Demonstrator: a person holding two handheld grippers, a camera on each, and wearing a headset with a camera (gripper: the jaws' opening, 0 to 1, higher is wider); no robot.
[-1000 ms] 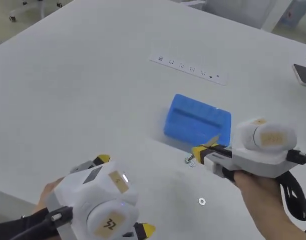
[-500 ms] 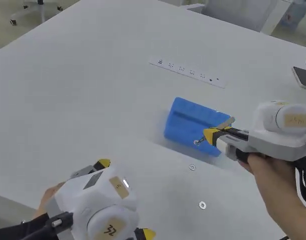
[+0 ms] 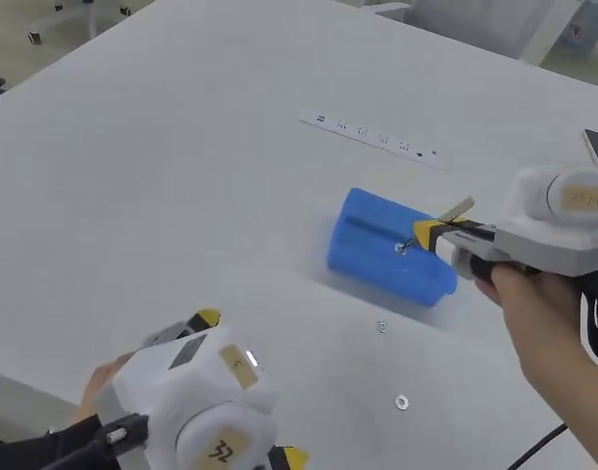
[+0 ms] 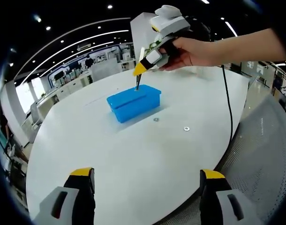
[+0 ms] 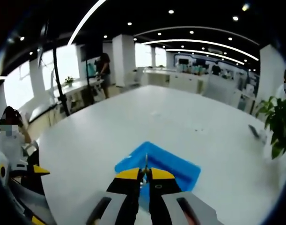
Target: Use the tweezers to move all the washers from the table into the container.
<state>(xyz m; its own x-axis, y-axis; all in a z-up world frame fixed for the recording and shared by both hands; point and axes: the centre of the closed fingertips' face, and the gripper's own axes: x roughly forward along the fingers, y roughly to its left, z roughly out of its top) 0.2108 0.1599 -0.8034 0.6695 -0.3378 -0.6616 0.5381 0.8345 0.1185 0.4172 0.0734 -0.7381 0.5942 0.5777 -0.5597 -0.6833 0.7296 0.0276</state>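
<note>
The tweezers (image 3: 408,245), clamped between the closed jaws of your right gripper (image 3: 428,235), point down with their tips over the open top of the blue container (image 3: 377,257). A small grey speck at the tips is too blurred to identify. The container sits on the white bench (image 3: 181,176), nearer its right edge than its left. One washer (image 3: 381,327) lies flat just beside the container's near wall, and a second washer (image 3: 402,401) lies farther toward the near edge. Your left gripper (image 4: 147,176) hangs over the near edge, jaws wide apart and holding nothing. A power strip (image 3: 372,137) lies beyond the container, toward the far edge.
</note>
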